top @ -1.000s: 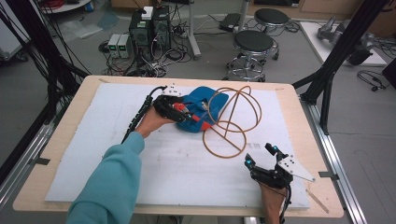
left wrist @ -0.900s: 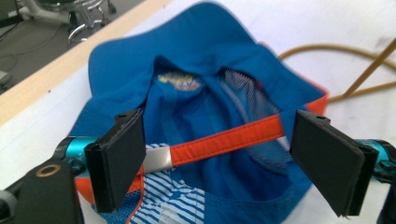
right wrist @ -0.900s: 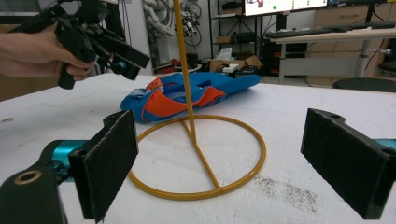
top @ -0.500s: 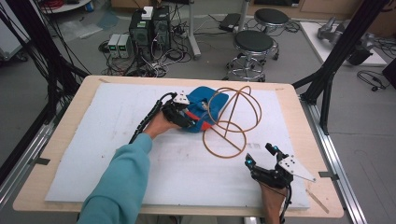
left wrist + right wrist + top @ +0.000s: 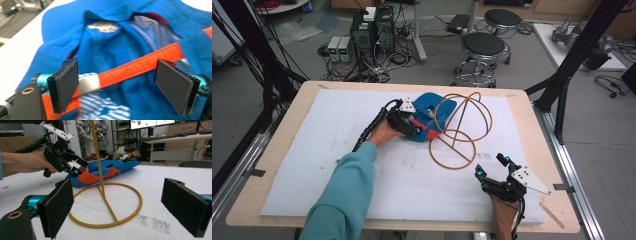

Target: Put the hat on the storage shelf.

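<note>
A blue cloth piece (image 5: 432, 112) with orange trim lies on the white mat at the back middle. My left gripper (image 5: 414, 127) is at its near left edge. In the left gripper view the left gripper (image 5: 120, 85) is open, and an orange strap (image 5: 136, 66) crosses the blue mesh fabric (image 5: 110, 47) between its two pads without being pinched. A tan wire stand (image 5: 457, 137) of looped rings rests just right of the cloth. My right gripper (image 5: 490, 165) is open near the front right, and the right gripper (image 5: 122, 207) faces the stand's base ring (image 5: 106, 205).
The white mat (image 5: 312, 150) covers a wooden table (image 5: 532, 115). Stools (image 5: 482, 47), computer boxes (image 5: 372, 25) and cables stand on the floor behind the table. Black frame posts (image 5: 562, 75) rise at both sides. The stand's upright rod (image 5: 97, 155) sits between my two grippers.
My left hand has moved right, bringing its open gripper onto the blue cloth's near edge. The right gripper has stayed put.
</note>
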`<state>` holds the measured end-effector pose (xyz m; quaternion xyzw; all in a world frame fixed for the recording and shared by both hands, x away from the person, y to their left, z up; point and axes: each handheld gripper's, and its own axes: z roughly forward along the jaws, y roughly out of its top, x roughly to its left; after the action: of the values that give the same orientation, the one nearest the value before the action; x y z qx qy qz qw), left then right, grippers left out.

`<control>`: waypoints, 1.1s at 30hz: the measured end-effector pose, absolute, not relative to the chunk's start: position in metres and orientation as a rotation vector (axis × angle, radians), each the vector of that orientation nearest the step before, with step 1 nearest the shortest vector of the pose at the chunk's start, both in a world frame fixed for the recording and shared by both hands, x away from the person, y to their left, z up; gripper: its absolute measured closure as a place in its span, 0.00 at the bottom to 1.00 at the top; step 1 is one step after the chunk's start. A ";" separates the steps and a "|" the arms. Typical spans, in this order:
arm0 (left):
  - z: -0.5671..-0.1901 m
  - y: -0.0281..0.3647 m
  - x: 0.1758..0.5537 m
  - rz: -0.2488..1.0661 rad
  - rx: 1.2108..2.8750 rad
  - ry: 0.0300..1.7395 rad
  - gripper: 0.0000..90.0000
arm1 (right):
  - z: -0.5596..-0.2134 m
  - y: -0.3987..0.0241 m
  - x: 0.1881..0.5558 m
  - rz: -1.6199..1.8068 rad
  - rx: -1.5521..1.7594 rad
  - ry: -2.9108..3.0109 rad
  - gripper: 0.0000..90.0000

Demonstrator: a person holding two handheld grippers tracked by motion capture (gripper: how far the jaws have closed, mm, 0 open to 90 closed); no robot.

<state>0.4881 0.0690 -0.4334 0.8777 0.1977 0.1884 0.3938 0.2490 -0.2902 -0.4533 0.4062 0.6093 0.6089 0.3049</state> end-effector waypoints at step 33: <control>-0.444 0.072 0.501 0.384 2.222 0.609 0.65 | -0.454 -0.293 0.249 1.645 1.096 1.599 0.11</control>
<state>0.5014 0.0720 -0.4443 0.8751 0.2399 0.1513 0.3920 0.2490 -0.2928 -0.4537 0.4120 0.6010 0.6182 0.2948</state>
